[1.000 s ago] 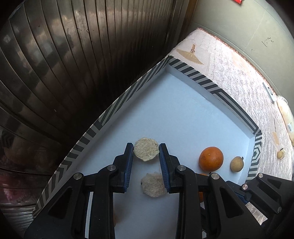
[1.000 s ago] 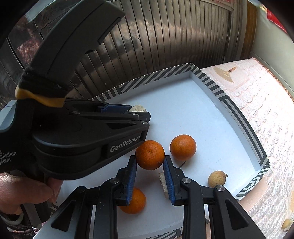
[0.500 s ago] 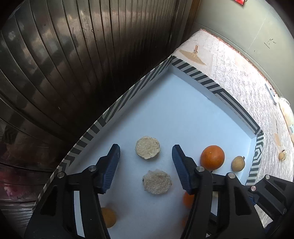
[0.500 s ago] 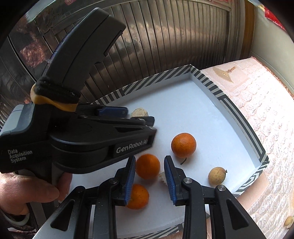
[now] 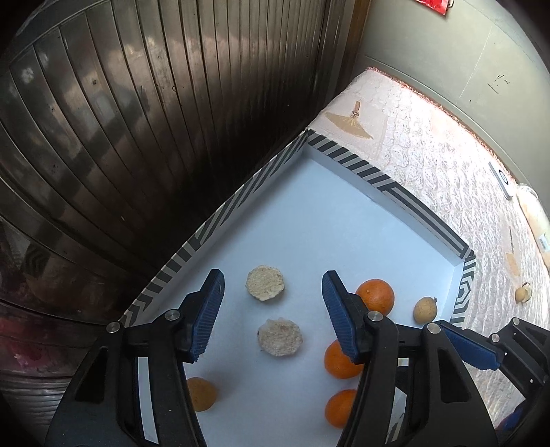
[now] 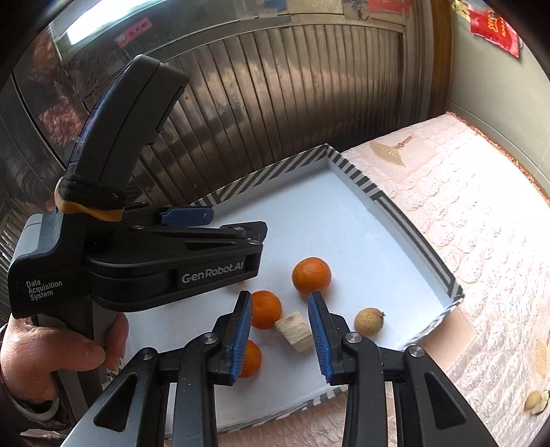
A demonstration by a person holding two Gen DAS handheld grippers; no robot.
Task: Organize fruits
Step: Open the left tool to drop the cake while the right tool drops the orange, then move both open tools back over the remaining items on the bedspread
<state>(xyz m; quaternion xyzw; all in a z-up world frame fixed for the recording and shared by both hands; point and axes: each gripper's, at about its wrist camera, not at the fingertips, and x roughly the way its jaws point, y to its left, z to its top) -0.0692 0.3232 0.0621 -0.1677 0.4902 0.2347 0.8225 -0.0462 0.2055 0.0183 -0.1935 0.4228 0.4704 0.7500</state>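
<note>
Both wrist views look steeply down, close over the striped-rim tray (image 5: 405,192), sharing its oranges (image 6: 311,275).

White lettering reading "GenRobot.AI" runs along the black body of the left tool (image 6: 165,247), at centre left of the right wrist view. At the far left edge of the frame, the rear of the same body carries the words "Data Acquisition System" in three short lines. A pink label (image 6: 132,32) at upper left and a red hanging (image 6: 495,25) at upper right bear characters too small to read.
</note>
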